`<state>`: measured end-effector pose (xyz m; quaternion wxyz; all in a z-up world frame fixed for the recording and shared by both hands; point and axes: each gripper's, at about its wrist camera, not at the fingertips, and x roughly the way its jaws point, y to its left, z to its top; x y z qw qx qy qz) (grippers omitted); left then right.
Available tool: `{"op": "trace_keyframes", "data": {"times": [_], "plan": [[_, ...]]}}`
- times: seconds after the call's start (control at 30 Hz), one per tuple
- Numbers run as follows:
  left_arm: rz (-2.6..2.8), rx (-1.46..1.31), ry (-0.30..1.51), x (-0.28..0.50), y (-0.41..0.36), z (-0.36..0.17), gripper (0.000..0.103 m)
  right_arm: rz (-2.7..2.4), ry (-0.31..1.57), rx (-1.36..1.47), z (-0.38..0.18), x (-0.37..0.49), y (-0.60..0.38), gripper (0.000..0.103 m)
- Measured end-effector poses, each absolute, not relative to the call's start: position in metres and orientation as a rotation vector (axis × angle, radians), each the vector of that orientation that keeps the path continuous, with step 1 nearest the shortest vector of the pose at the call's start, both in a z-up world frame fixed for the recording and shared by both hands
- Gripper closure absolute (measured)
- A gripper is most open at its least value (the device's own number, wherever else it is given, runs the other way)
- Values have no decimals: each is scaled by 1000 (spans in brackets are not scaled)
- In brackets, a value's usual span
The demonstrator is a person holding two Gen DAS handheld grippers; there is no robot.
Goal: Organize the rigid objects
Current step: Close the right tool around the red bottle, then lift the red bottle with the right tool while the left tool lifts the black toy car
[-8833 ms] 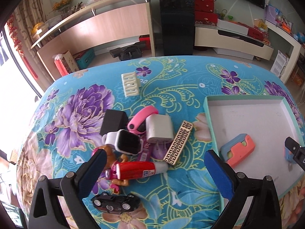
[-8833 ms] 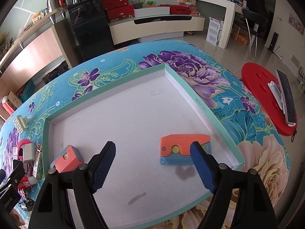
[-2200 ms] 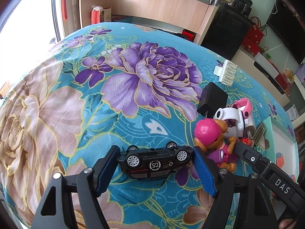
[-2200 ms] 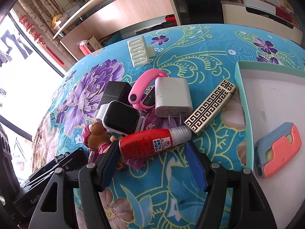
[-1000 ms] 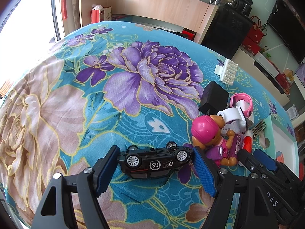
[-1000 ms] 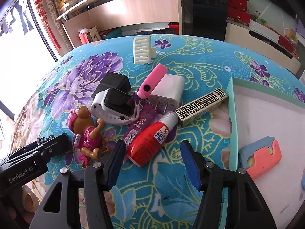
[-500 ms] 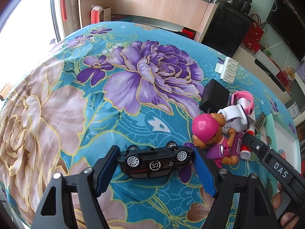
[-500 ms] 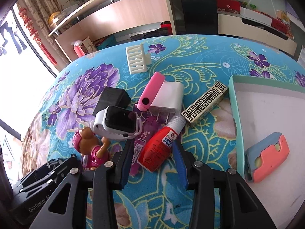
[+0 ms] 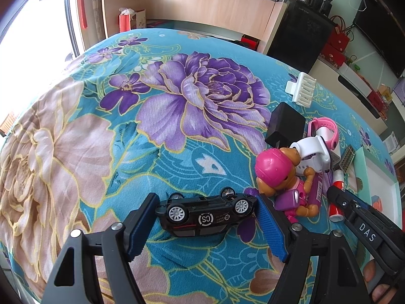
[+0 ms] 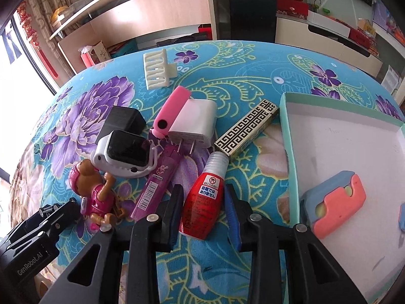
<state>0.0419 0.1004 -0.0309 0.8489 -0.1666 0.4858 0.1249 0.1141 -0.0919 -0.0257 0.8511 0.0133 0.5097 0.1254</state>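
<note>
- Two grippers work over the flowered worktop (image 9: pixel 106 136); the left gripper (image 9: pixel 206 224) has its blue jaws spread on either side of the overturned black toy car (image 9: pixel 205 214), as in every frame over the last two seconds, and whether the pads press its ends I cannot tell
- Toy car lies wheels-up toward the near edge of the worktop, just beside the pink-helmeted pup figure (image 9: pixel 283 177), unmoved since a second ago
- Right gripper (image 10: pixel 203 212) has just been closing its jaws, which were wide a second ago; they now stand narrow around the lower body of the red glue bottle (image 10: pixel 205 202), very near or touching its sides, but a firm pinch cannot be told
- Red glue bottle lies near the middle of the worktop with its clear tip toward the black-and-gold patterned box (image 10: pixel 246 128); since two seconds ago it has swung from lying crosswise to pointing away from the right wrist camera
- Beside it lie a purple lighter (image 10: pixel 158 177), a white smartwatch (image 10: pixel 124 153) and a white charger (image 10: pixel 196 124)
- Mint-rimmed tray (image 10: pixel 287 131) sits at the worktop's right side, holding a blue-and-coral cutter (image 10: pixel 336 200) as before
</note>
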Motion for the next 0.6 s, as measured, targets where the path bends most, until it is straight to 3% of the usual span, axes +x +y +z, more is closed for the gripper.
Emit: {"op": "trace_keyframes", "data": {"times": [0.6], "plan": [[264,-340,1019,42,100,-33,26,238,1062,-36,-27,113,-86,73]]}}
